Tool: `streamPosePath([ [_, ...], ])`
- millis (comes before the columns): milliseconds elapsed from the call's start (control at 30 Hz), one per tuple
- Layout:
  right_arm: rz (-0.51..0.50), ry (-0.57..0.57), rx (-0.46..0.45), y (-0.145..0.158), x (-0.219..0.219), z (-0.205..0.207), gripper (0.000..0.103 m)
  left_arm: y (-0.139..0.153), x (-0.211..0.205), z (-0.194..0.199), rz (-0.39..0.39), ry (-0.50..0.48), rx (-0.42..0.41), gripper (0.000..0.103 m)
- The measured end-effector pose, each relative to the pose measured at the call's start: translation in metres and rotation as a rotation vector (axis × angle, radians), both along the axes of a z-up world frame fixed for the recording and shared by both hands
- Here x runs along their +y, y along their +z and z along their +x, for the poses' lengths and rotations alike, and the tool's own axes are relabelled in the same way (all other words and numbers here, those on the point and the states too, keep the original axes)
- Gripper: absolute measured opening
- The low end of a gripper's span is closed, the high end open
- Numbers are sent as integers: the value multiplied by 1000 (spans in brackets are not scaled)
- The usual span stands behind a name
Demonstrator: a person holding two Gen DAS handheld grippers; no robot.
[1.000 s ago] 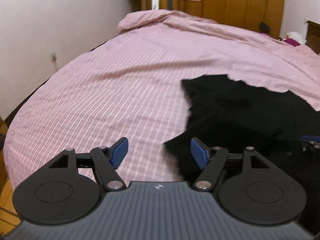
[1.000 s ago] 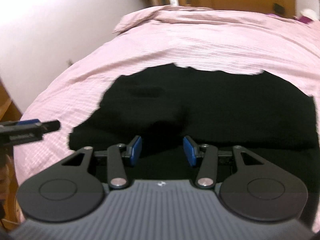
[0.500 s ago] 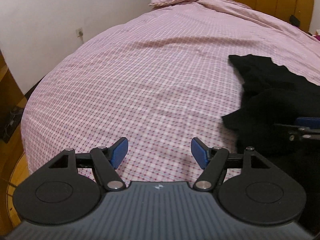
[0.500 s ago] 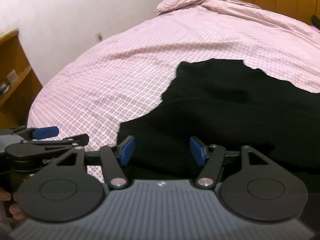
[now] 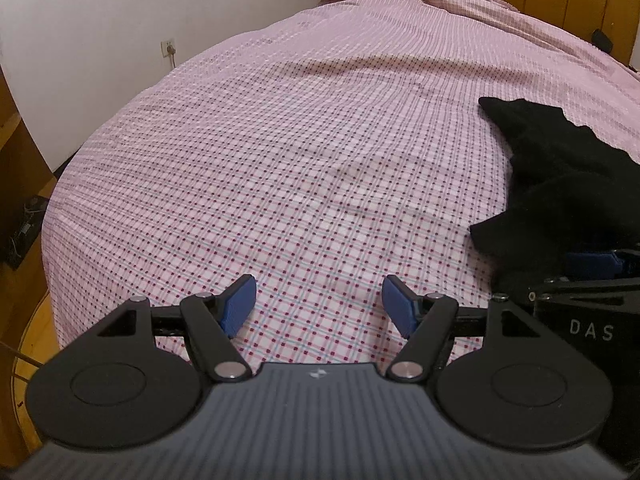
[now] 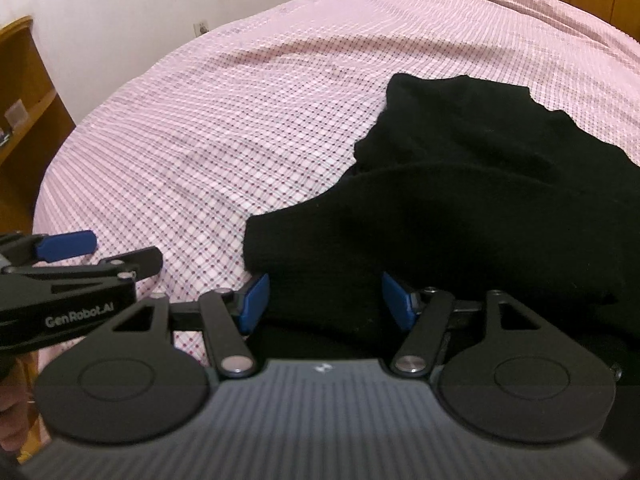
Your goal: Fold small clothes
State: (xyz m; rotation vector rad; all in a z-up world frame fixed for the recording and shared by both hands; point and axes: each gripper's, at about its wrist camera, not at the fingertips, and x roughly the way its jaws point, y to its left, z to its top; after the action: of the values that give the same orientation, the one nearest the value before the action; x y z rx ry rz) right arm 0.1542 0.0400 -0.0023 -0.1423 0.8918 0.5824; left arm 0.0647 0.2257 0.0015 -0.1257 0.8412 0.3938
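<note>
Garment [image 6: 460,208] lies black and loosely doubled on the checked bedspread [image 5: 280,160], folds unfinished. Your right gripper [image 6: 324,300] hangs over its near edge, jaws apart, gripping nothing; your left gripper [image 5: 316,306] gapes over bare cover.

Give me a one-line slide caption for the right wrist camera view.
Right gripper, jaws apart, over the near edge of a black garment on a pink checked bedspread, left gripper alongside.

black garment [image 6: 480,200], rumpled, lying on bed [image 6: 240,120]
</note>
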Motion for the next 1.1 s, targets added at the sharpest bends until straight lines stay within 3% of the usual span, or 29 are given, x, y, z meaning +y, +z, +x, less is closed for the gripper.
streamPosePath([
  [733,11,1,7,-1,2,4,63,-5,-2,6,0,-13,6,74],
  [933,26,5,4,1,0,4,49,-4,-4,6,1,-19,8,74],
  [1033,45,10,4,3,-2,3,36,-4,-7,7,1,-23,8,75],
  [1100,68,10,2,6,-5,2,19,-3,-8,7,2,-25,7,74],
])
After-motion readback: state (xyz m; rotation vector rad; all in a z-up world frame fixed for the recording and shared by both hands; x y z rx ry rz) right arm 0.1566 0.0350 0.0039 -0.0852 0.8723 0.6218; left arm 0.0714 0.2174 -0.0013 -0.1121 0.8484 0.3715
